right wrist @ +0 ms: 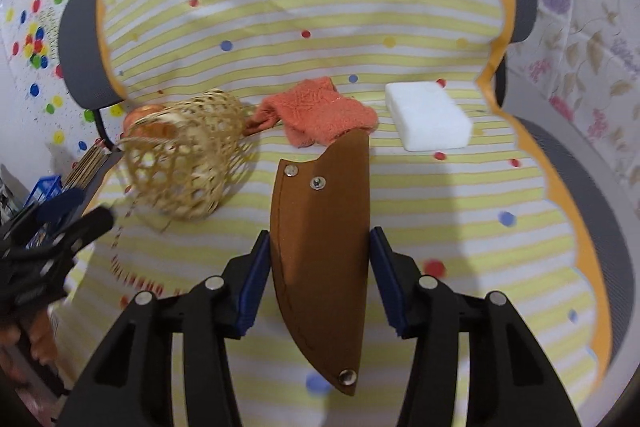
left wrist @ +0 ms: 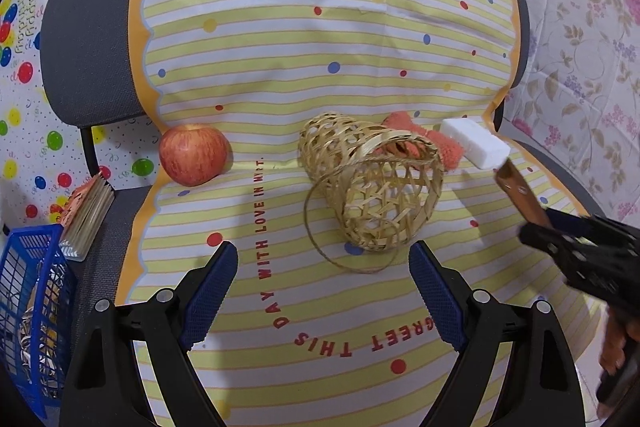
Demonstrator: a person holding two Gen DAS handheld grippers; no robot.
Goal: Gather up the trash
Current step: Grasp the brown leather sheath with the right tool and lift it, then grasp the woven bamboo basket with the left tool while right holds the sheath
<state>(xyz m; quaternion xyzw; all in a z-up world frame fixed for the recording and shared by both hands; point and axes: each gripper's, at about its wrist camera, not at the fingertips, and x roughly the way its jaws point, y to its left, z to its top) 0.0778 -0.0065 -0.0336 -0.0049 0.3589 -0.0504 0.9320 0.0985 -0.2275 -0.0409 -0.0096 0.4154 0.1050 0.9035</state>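
My right gripper [right wrist: 318,239] is shut on a brown leather sheath [right wrist: 320,227] and holds it above the striped cloth; the sheath also shows in the left wrist view [left wrist: 520,193]. My left gripper [left wrist: 322,255] is open and empty, just short of a woven bamboo basket [left wrist: 372,183] that lies on its side with a twine loop. An orange cloth [right wrist: 316,111] and a white sponge block [right wrist: 428,115] lie behind the sheath. A red apple [left wrist: 194,155] sits to the basket's left.
A blue plastic crate [left wrist: 28,307] with things in it stands at the far left, beside a box of wooden sticks [left wrist: 86,215]. The striped cloth [left wrist: 280,27] covers a grey chair [left wrist: 88,39]. Patterned sheets hang behind.
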